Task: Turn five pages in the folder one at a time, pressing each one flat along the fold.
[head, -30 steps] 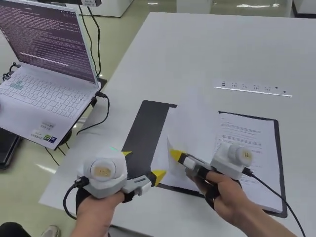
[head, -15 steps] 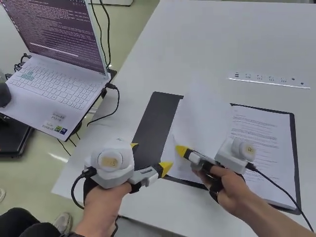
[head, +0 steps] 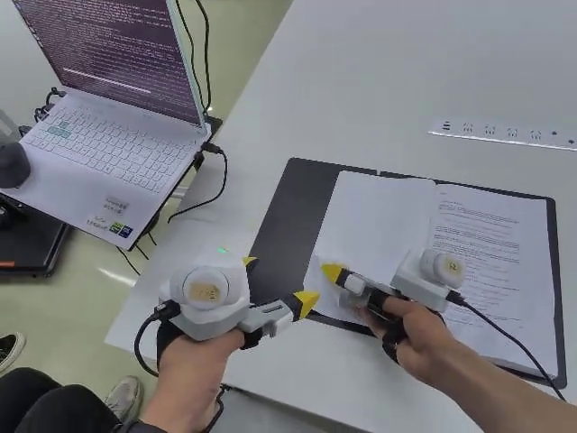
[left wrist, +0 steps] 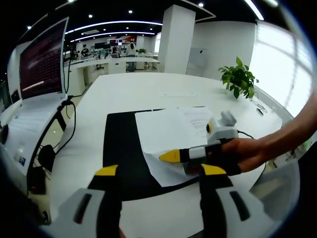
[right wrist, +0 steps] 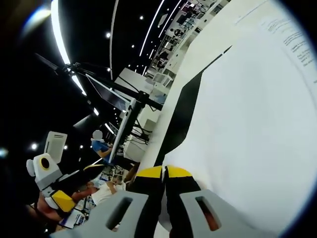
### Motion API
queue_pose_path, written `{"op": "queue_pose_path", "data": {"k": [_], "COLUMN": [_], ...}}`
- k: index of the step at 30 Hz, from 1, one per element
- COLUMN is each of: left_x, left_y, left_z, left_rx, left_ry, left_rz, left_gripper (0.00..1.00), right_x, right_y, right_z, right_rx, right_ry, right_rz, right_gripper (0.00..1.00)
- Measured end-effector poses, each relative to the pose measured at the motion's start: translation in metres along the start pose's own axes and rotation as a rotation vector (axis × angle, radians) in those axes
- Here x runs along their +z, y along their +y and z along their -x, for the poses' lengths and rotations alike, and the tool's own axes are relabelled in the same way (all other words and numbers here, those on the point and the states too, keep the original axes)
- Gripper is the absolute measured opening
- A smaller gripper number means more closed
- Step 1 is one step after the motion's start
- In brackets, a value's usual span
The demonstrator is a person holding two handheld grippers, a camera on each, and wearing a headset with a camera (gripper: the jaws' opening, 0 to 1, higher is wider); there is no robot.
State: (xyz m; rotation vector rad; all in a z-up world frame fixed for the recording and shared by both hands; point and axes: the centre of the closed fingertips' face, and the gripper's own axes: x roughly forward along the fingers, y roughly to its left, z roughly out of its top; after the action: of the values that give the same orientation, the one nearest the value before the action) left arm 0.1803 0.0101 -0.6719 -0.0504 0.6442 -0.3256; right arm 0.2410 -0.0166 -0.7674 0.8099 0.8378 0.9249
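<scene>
The black folder [head: 287, 224] lies open on the white table. A blank white page [head: 379, 221] has come over to the left half and lies nearly flat, with its lower left corner still a little raised. My right gripper [head: 332, 271] is shut on that corner; in the right gripper view the closed jaws pinch the page [right wrist: 247, 114] edge at the right gripper [right wrist: 164, 172]. The printed page [head: 491, 257] lies flat on the right half. My left gripper [head: 278, 281] hovers open by the folder's near left corner, holding nothing; its left gripper view shows the folder [left wrist: 119, 148] and page [left wrist: 166, 131] ahead.
An open laptop [head: 108, 108] stands on a lower stand to the left, with cables [head: 206, 176] trailing to the table edge. A socket strip [head: 505, 133] is set in the table beyond the folder. A potted plant [left wrist: 239, 79] stands far off.
The page held by my right gripper has dropped from standing nearly upright to lying almost flat on the left half. The left gripper stayed open near the folder corner. The head camera shifted.
</scene>
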Motion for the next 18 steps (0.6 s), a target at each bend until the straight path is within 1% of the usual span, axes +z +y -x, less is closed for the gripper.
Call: {"op": "queue_pose_path", "data": {"k": [3, 7, 9, 10, 11, 13, 18], "left_x": [-0.001, -0.002, -0.003, -0.005, -0.006, -0.006, -0.008], "left_y": [0.000, 0.000, 0.000, -0.001, -0.001, -0.003, -0.006], "left_z": [-0.002, -0.004, -0.005, -0.007, -0.008, -0.009, -0.012], "left_rx": [-0.006, -0.014, -0.019, -0.021, -0.020, -0.024, -0.040], "left_ry": [0.004, 0.008, 0.011, 0.016, 0.022, 0.022, 0.021], "left_rz": [-0.002, -0.005, -0.007, -0.009, -0.008, -0.001, -0.003], "left_gripper": [0.64, 0.64, 0.64, 0.64, 0.63, 0.63, 0.62], "right_x": [-0.003, -0.006, -0.009, -0.011, -0.012, -0.012, -0.011], "right_y": [-0.004, -0.005, -0.004, -0.003, -0.002, 0.002, 0.009], "right_z": [-0.001, -0.003, -0.004, -0.005, -0.006, -0.006, 0.001], "right_rx": [-0.012, -0.013, -0.017, -0.018, -0.016, -0.004, 0.006], "right_ry": [0.009, 0.017, 0.027, 0.038, 0.040, 0.033, 0.027], "right_rz": [-0.005, -0.006, -0.004, -0.004, 0.001, 0.028, 0.018], "right_gripper": [0.00, 0.01, 0.07, 0.13, 0.18, 0.21, 0.28]}}
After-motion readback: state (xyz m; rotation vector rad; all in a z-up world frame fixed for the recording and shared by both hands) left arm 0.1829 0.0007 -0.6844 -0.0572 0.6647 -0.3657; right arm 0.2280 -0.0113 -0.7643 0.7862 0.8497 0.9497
